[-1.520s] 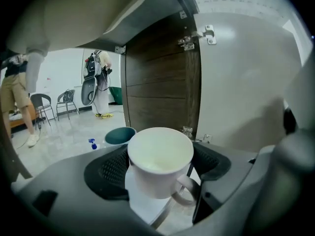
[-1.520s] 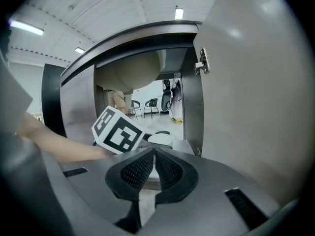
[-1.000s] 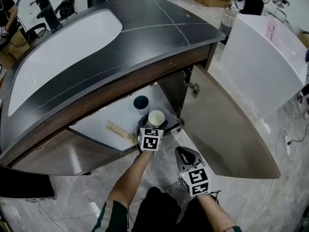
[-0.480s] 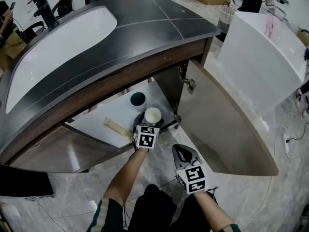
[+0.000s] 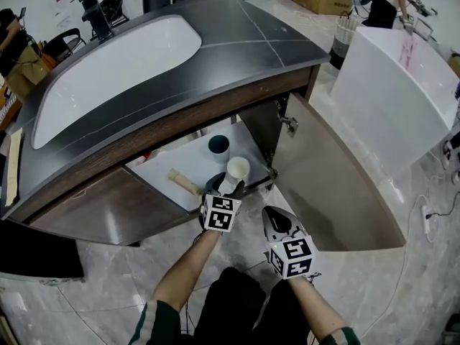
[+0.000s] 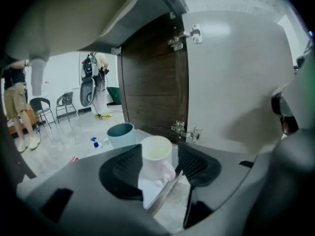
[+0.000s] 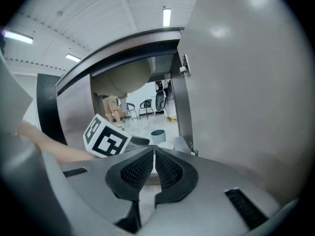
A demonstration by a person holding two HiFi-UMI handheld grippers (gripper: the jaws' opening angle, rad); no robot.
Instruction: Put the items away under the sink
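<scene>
A cream mug (image 5: 236, 170) sits between the jaws of my left gripper (image 5: 223, 186) at the front edge of the open under-sink cabinet's white floor (image 5: 188, 162). In the left gripper view the mug (image 6: 156, 159) is upright with its handle towards me, and the black pads (image 6: 123, 173) press its sides. Behind it a teal cup (image 5: 218, 145) stands on the cabinet floor. My right gripper (image 5: 276, 223) hovers lower right of the left one, outside the cabinet; its jaws are shut with nothing between them (image 7: 154, 168).
A wooden stick-like item (image 5: 185, 182) lies on the cabinet floor left of the mug. The right cabinet door (image 5: 330, 185) stands wide open, as does the left door (image 5: 108, 210). Above are the dark counter (image 5: 244, 42) and white sink basin (image 5: 115, 56).
The head view has shifted. My left gripper still holds the mug at the cabinet's front edge, the mug a little nearer the teal cup. The right gripper has hardly moved.
</scene>
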